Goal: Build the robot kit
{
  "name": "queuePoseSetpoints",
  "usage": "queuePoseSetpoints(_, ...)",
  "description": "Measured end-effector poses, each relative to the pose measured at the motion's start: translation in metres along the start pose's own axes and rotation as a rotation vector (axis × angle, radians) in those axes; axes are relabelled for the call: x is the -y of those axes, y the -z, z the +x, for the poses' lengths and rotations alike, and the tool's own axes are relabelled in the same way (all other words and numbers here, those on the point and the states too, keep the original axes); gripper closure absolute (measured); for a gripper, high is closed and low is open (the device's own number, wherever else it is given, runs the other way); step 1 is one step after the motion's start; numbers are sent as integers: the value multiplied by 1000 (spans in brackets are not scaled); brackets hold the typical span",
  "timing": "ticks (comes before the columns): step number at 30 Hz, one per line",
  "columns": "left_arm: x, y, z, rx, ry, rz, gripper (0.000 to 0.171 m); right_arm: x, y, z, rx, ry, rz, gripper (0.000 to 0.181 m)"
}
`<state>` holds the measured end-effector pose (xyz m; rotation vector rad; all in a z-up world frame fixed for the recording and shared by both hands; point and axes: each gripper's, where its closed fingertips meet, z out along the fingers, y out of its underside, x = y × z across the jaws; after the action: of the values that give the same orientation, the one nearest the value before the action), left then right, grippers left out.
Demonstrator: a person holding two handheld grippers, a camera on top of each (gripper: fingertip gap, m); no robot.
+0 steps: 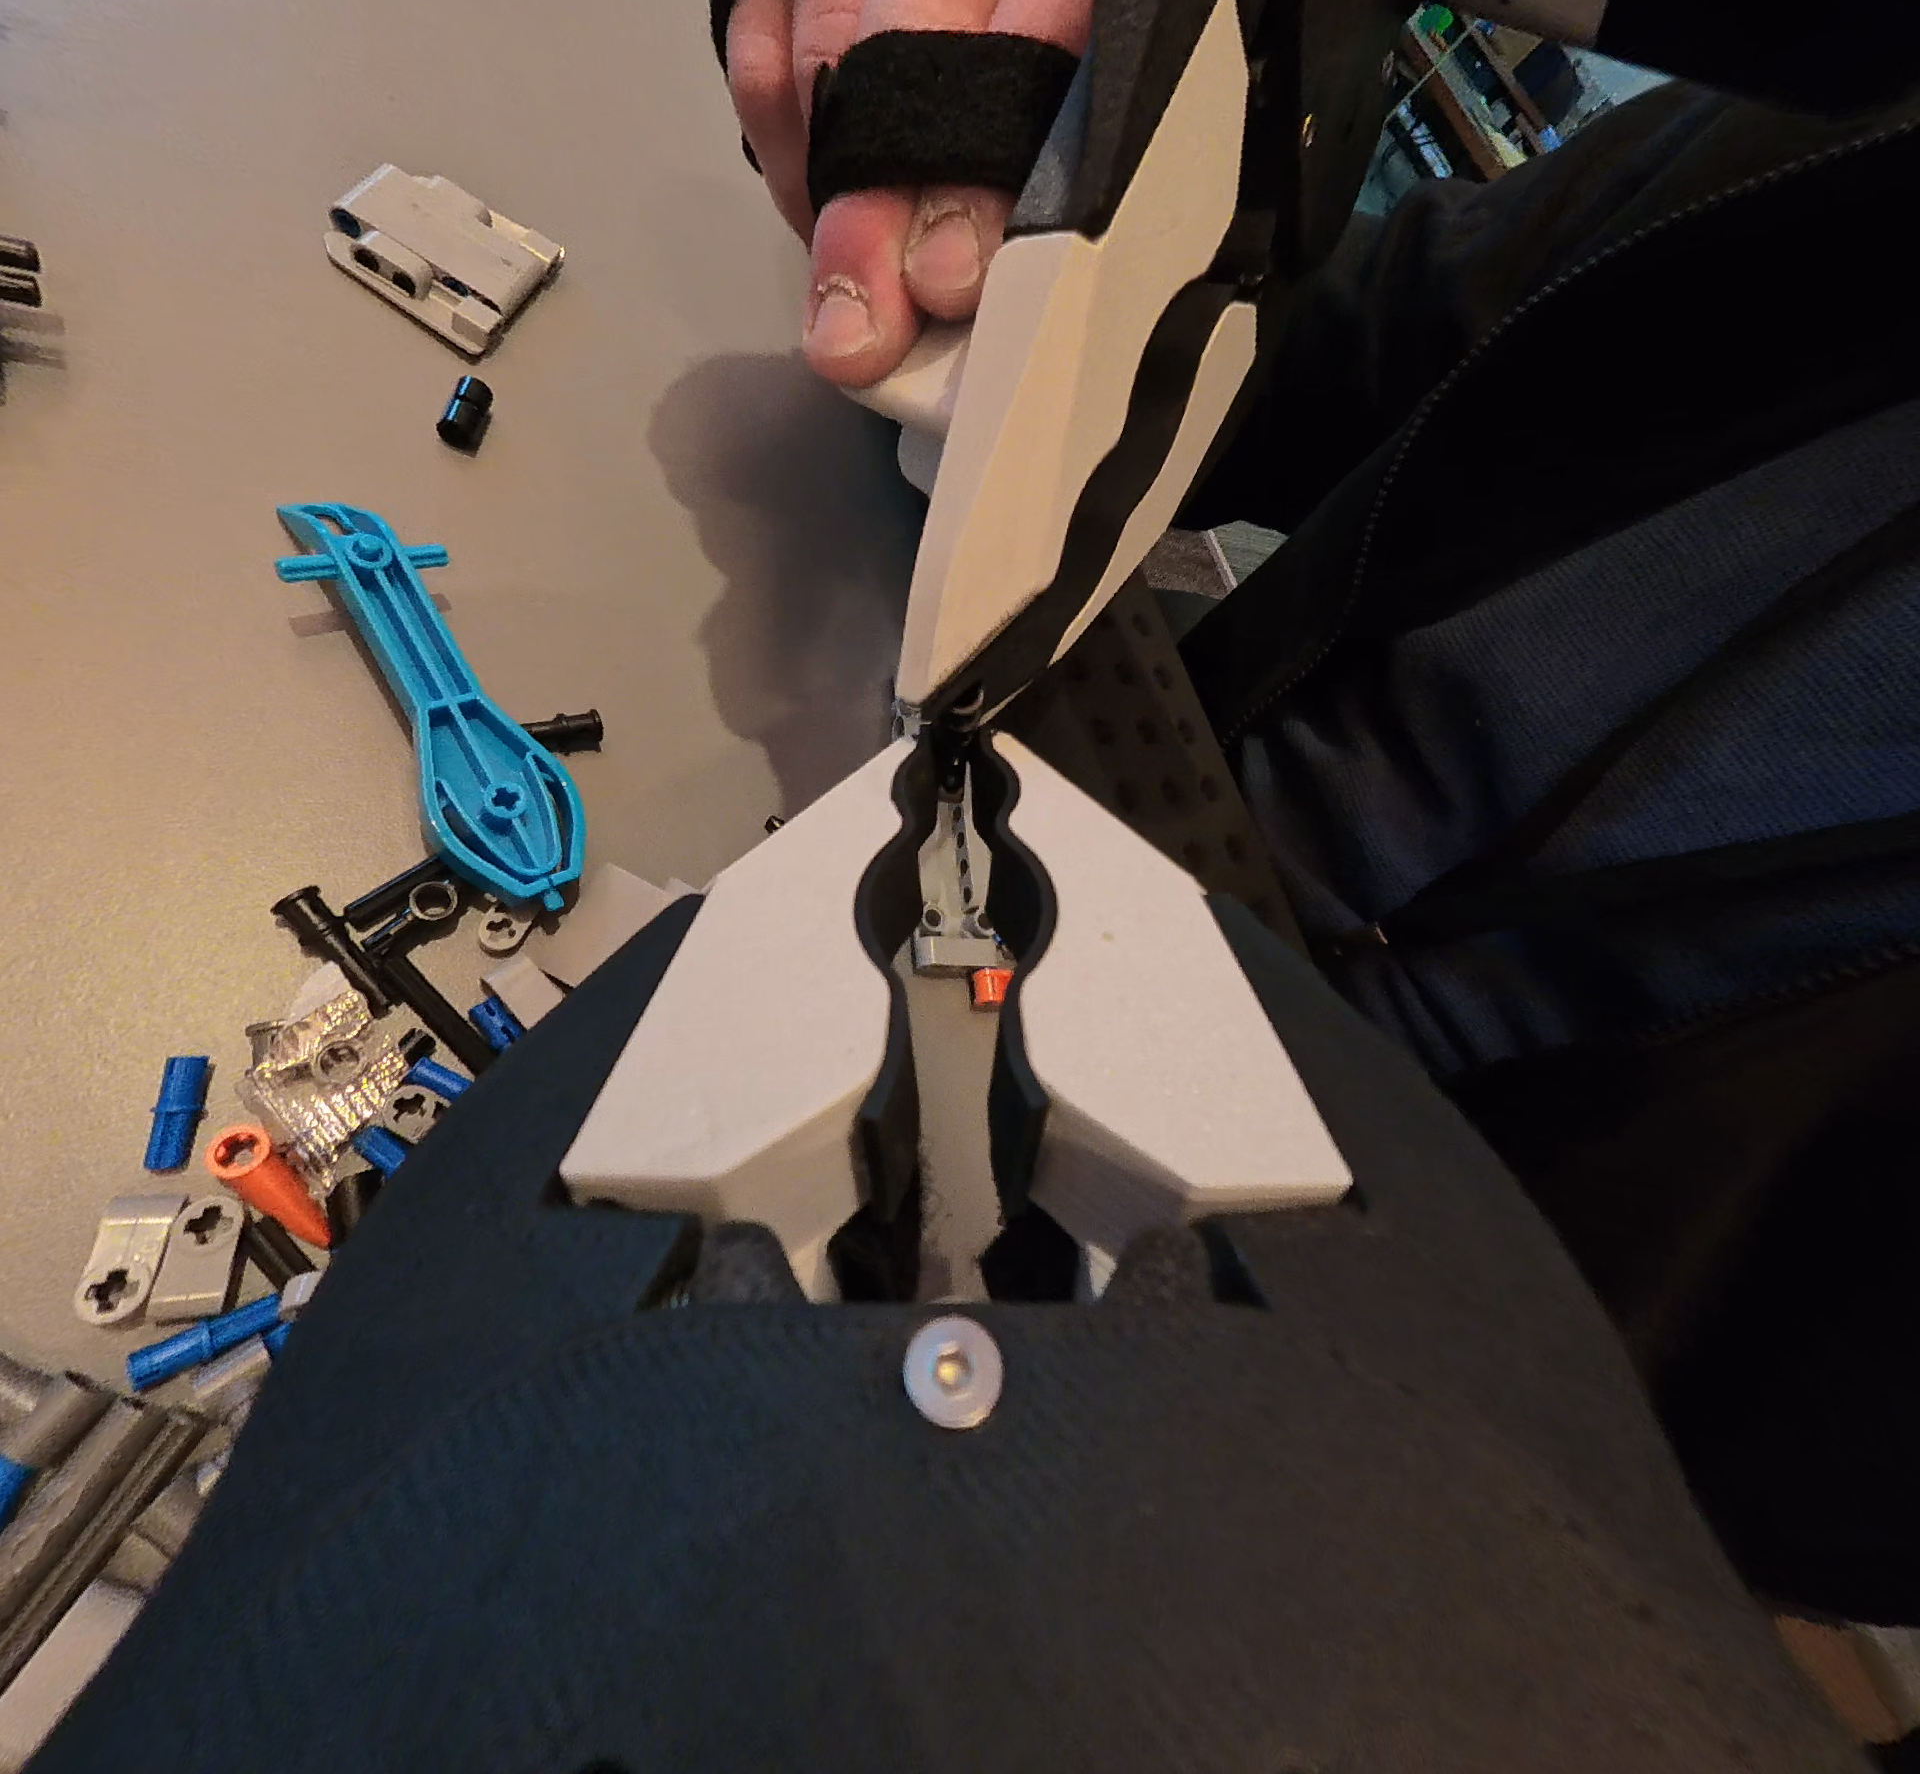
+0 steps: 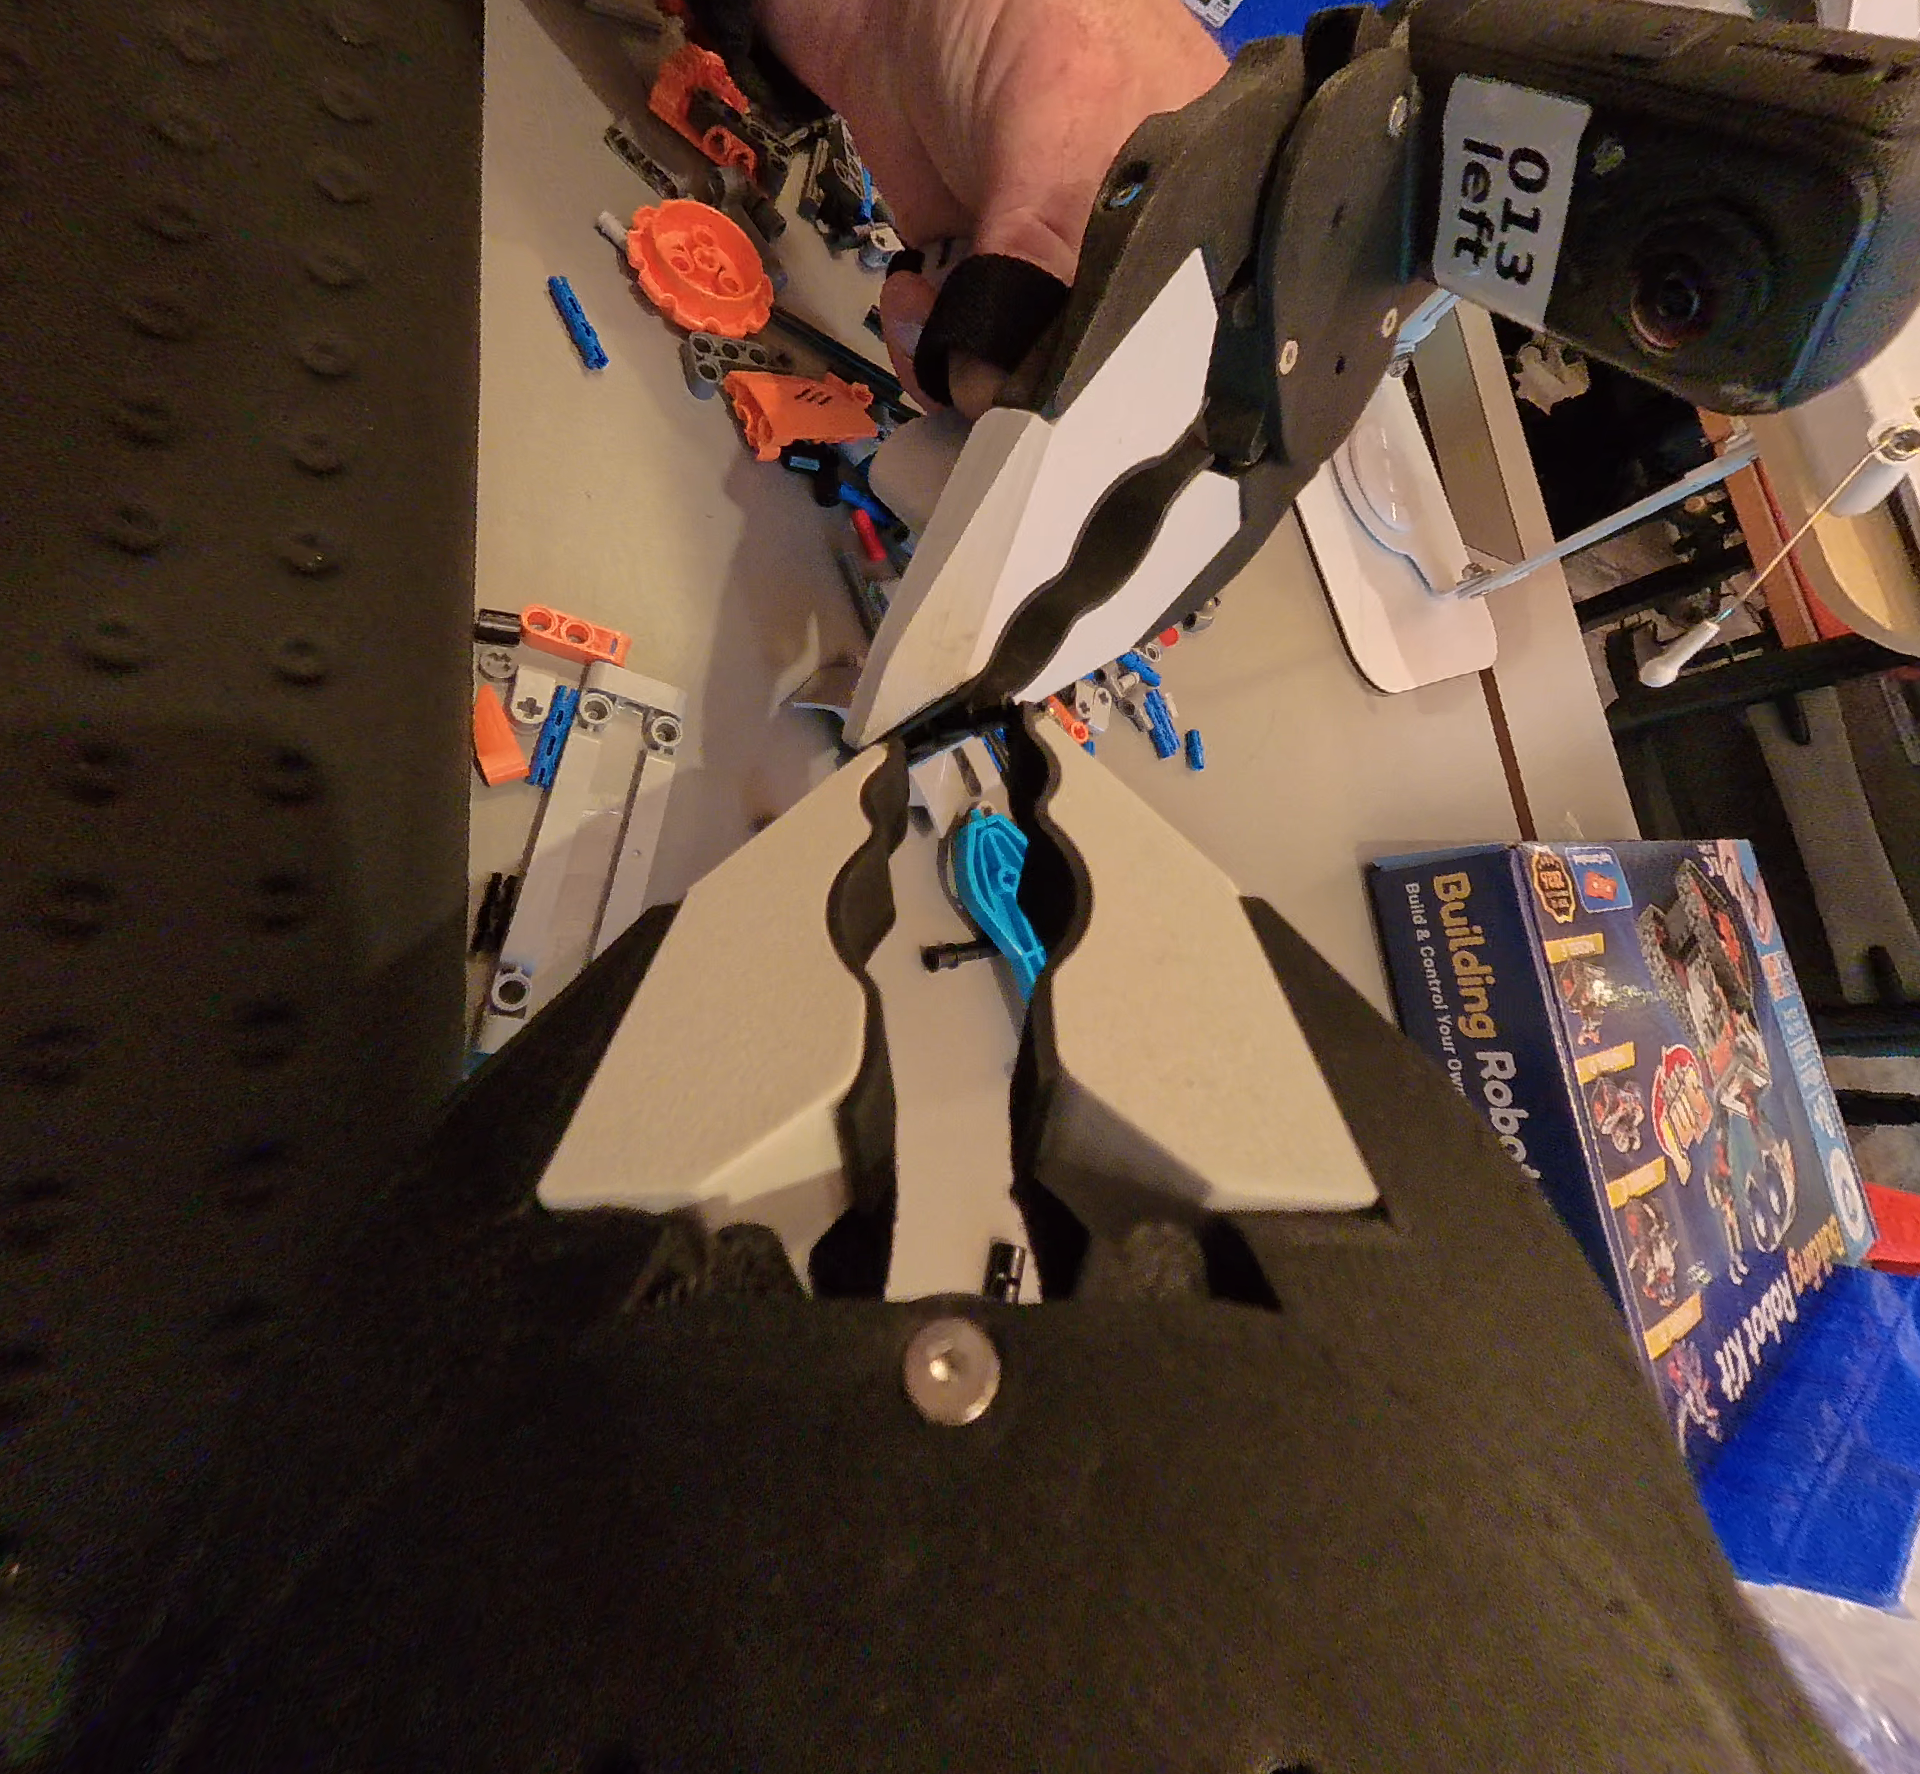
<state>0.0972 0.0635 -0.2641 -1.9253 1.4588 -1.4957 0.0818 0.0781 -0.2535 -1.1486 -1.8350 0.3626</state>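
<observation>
Grey table (image 1: 156, 114) w/ loose building-kit bits all over.

Nearest: left gripper (image 1: 951, 758) pts away from its cam, tongs drawn close, only a slim gap at the tips. A small black part (image 1: 961, 732) sits in that gap, clear of the table. Right gripper (image 2: 961, 737) meets it tip to tip from the other side. Its tongs are narrowed onto the same part, which runs across btwn its tips in the right cam. Both look clamped on it, though the part is tiny and partly hidden.

Thru the left tongs' gap, lower down: grey beam (image 1: 956, 851) w/ orange stub at its near end. Thru the right tongs' gap: teal blade (image 2: 997, 893) flat on the table, black pin (image 2: 951, 955) just beside it.

Left cam, left of the gripper: orange cone (image 1: 272, 1184), blue pins (image 1: 177, 1111) and grey connectors in a heap. Farther off a black bush (image 1: 464, 410), then a grey block (image 1: 442, 259).

Right hand (image 1: 904, 114), black strap over two fingers, grips the right unit. Dark jacket (image 1: 1558, 581) fills that side.

Right cam: studded black plate (image 2: 208, 581) blocks the left edge, blurred. Beyond are an orange wheel (image 2: 701, 264) and more orange and blue bits. Left hand (image 2: 966, 93) is on the left unit. Kit box (image 2: 1621, 1101) stands at right, shelves behind it.
</observation>
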Motion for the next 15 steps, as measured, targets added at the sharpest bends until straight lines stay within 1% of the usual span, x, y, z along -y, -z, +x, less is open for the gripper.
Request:
queuePoseSetpoints(6, -2, -1, -2, -4, 14, -6, 171, -2, -1, -1, 0, 5, -18, 165)
queuePoseSetpoints(9, -1, 0, -2, -33, 46, 8, 170, -3, -1, 0, 3, -16, -10, 164)
queuePoseSetpoints(11, 12, 5, -3, -45, 67, 99, 168, -3, 4, 9, -12, -63, 27, 171)
queuePoseSetpoints(12, 15, 7, 0, -67, 74, 115, 169, 0, 7, 12, -8, -95, 59, 171)
queuePoseSetpoints(14, 11, 6, -9, 15, 36, 84, 168, -6, 3, 12, 0, -115, 39, 171)
queuePoseSetpoints(15, 12, 6, -7, -5, 48, 98, 169, -5, 3, 12, -4, -109, 39, 171)
